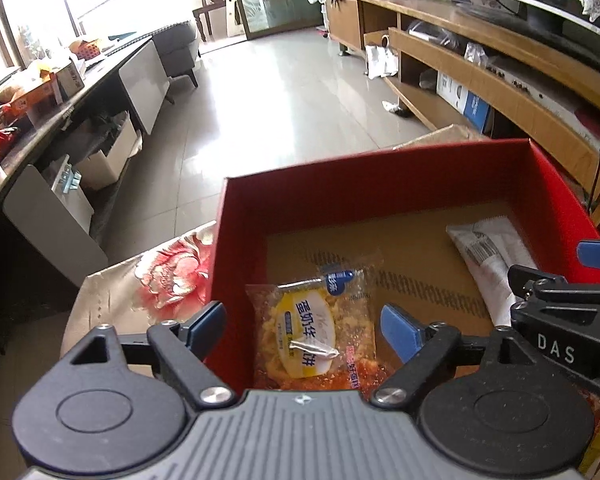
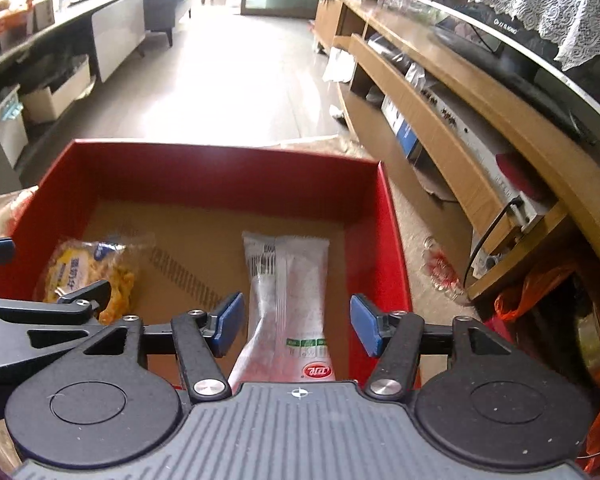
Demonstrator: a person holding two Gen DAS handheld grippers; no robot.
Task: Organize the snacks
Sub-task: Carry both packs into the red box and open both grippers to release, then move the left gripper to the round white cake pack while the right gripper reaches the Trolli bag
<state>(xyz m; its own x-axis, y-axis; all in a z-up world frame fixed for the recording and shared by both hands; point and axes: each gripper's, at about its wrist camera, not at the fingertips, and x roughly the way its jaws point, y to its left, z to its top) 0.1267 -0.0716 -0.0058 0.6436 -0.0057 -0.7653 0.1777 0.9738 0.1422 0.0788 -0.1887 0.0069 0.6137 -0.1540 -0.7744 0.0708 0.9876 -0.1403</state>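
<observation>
A: Left gripper [image 1: 303, 330], jaws?
B: Wide apart, blue pads clear of everything. Nothing held. The clear plastic packet of yellow egg-milk waffle cake [image 1: 315, 334] lies flat below the gap, on the brown cardboard floor at the near-left of the open red cardboard box [image 1: 380, 184].

A: Right gripper [image 2: 296, 322]?
B: Jaws parted about halfway, nothing gripped. The long white plastic snack packet with a barcode [image 2: 288, 280] lies between the pads and lower down, touching neither, lengthwise toward the right side of the box [image 2: 228, 168].

A: What does one view give that the other lacks?
B: Left wrist view shows a floral-printed cloth [image 1: 168, 272] on the table left of the box, and the right gripper's black frame with a blue pad at its right edge. Right wrist view shows the white packet's red logo at the near end, the left gripper's frame over the yellow packet [image 2: 88, 272], and an orange plastic bag [image 2: 536, 292] on the right.

A: Pose?
B: Both grippers side by side above the box's near edge, pitched steeply down toward the far wall.
</observation>
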